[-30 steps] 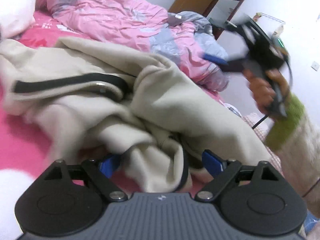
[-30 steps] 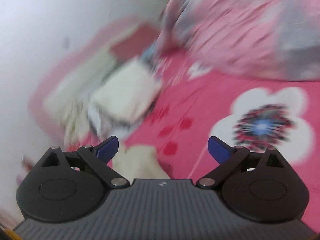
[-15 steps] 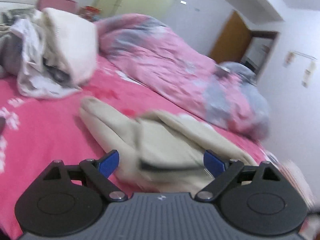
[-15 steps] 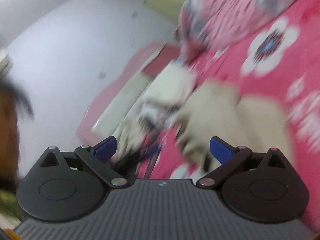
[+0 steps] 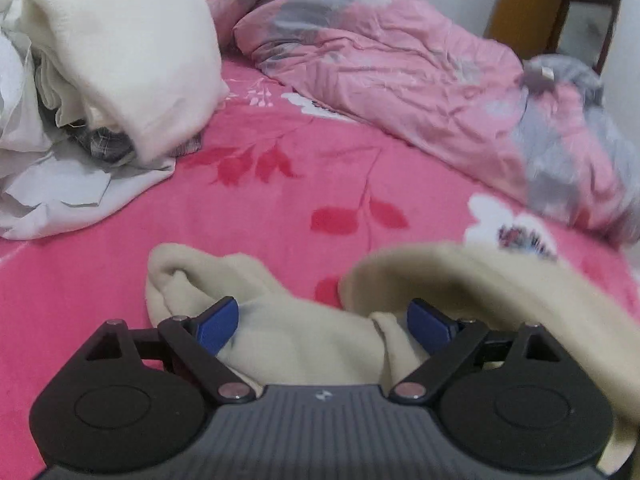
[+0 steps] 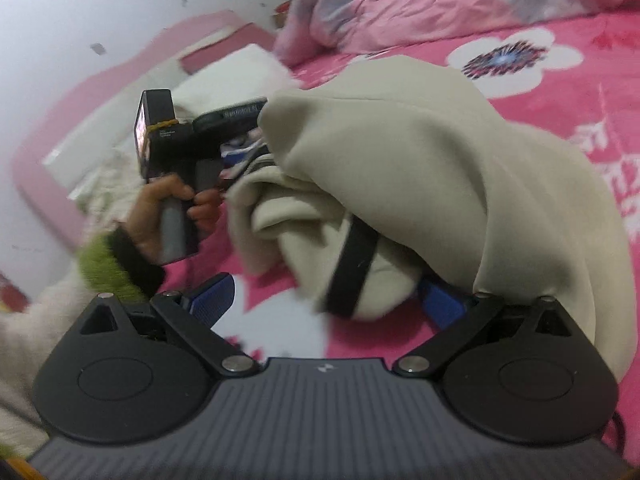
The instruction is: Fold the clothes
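A cream fleece garment [image 5: 304,336] lies crumpled on the pink floral bedsheet [image 5: 280,200]. My left gripper [image 5: 324,325] is open just above it, blue fingertips [image 5: 218,324] wide apart with cloth lying between them. In the right wrist view the same garment [image 6: 420,168] rises in a heap, a black band [image 6: 354,264] running down its front. My right gripper [image 6: 326,302] is open at the heap's near edge, and cloth drapes over its right finger. A hand holds the left gripper's body [image 6: 172,152] beyond the heap; its fingers are hidden behind the cloth.
A pile of white and cream laundry [image 5: 100,60] sits at the back left of the bed. A rumpled pink and grey quilt [image 5: 420,80] fills the back right. A pink headboard [image 6: 120,80] and white wall lie beyond. A green cuff and sleeve [image 6: 108,264] reach in from the left.
Both cameras have swung fast. The left gripper dropped down onto the cream garment. The right gripper turned from the wall and pile to face the heap close up.
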The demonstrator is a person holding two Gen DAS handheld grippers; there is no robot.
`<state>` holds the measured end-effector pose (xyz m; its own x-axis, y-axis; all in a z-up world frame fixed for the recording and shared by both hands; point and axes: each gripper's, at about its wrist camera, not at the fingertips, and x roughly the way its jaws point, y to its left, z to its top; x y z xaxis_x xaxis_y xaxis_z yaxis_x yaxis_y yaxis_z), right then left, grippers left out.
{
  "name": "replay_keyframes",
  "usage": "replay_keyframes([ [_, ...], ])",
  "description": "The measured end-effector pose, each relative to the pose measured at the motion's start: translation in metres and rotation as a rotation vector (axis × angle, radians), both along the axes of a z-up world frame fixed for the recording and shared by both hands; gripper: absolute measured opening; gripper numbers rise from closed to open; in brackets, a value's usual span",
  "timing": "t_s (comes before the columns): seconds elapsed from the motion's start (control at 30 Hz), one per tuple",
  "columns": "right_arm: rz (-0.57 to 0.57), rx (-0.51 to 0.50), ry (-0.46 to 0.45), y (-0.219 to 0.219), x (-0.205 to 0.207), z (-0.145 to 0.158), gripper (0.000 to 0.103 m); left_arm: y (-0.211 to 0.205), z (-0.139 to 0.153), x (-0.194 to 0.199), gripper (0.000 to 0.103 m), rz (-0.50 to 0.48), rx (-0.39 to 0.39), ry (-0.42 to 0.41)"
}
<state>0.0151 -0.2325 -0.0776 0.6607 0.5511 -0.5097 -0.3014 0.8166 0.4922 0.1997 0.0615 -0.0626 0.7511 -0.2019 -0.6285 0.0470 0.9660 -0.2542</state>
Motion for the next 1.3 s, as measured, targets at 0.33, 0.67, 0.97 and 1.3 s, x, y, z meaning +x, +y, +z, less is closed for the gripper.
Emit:
replay_keyframes([
  [0.33, -0.112, 0.050, -0.018, -0.059, 0.060, 0.001, 0.081, 0.018, -0.003, -0.037, 0.091, -0.065, -0.143, 0.126],
  [0.67, -0.134, 0.056, -0.032, -0.108, 0.118, 0.012, 0.081, 0.010, 0.002, -0.098, 0.092, -0.116, -0.158, 0.077],
  [0.97, 0.068, -0.182, -0.204, -0.061, 0.026, 0.069, 0.084, 0.012, 0.023, -0.112, 0.092, -0.115, -0.141, -0.067],
  [1.3, 0.069, -0.573, -0.386, 0.015, 0.072, 0.084, 0.072, -0.056, 0.034, -0.121, 0.092, -0.227, 0.035, -0.201],
])
